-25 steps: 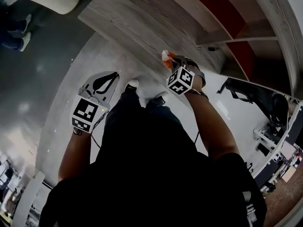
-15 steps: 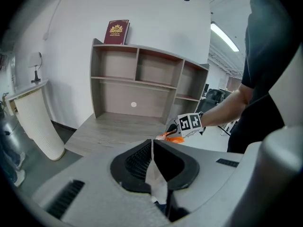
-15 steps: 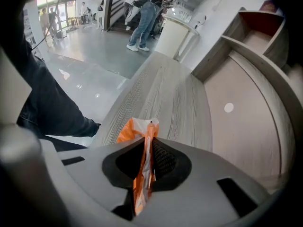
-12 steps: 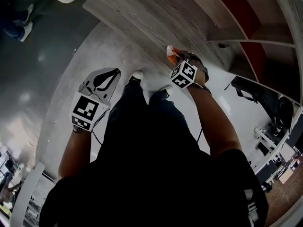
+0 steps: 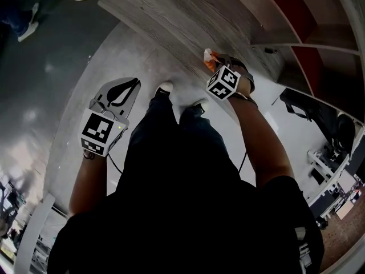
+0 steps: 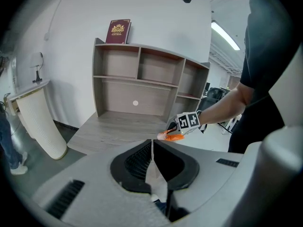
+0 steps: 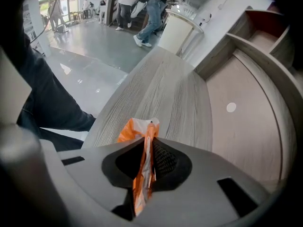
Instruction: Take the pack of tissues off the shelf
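The pack of tissues (image 7: 142,129) is orange and white, a thin crinkled packet. My right gripper (image 7: 149,140) is shut on it, and the pack's top sticks out past the fingertips. The head view shows that gripper (image 5: 214,63) pointing steeply down with the pack (image 5: 209,58) over the near edge of the wooden base (image 5: 165,16) of the shelf unit. In the left gripper view the pack (image 6: 169,136) hangs in front of the shelf unit (image 6: 137,84), clear of its compartments. My left gripper (image 5: 133,84) is held at the left over the floor, its jaws (image 6: 152,144) shut with nothing between them.
The shelf unit's compartments look bare apart from a round white sticker (image 6: 135,103) on the back panel. A dark red book (image 6: 118,31) stands on top. A white curved panel (image 6: 40,122) leans at the left. Several people (image 7: 142,4) stand far off on the grey floor.
My right gripper has sunk a little with the pack still in it. My left gripper has drifted slightly left and down. Both stay shut.
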Demonstrator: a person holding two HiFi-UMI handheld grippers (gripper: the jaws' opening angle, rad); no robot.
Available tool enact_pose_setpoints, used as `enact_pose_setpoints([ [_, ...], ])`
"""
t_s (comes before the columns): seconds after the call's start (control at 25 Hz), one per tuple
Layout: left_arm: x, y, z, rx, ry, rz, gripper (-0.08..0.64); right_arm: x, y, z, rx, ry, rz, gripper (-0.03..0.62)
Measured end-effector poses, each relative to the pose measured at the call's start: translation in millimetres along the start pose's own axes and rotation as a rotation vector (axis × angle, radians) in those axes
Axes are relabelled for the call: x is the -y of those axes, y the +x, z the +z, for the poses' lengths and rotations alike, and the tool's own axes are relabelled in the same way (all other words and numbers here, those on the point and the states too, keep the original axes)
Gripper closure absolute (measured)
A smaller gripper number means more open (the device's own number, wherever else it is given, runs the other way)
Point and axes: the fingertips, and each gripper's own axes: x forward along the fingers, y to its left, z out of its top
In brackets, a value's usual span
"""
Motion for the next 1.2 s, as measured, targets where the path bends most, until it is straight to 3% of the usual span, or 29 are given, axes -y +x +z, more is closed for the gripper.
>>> enact_pose_setpoints([
  [0.2,-3,4,4,0.006,-0.002,-0.003,0.531,2,0,-5,0.001,0.021,0.013,0.528],
  [0.4,-7,7,5,0.009,-0.009,-0.004,0.531,-11,-4,-5,0.025,0.029,0.069,0.419],
  [0.56,-4,8,6,0.010,0.026,-0.010,0.531,-17,-12,5,0.070,0.045,0.090,0.383],
  [0.68,-1,11,11,0.021,0.066,-0.016,0.531,-17,-18,12,0.117,0.077,0.115,0.374],
  [1.2,9,12,9,0.020,0.054,-0.032,0.531,-21,-32,12,0.160,0.082,0.096,0.347],
])
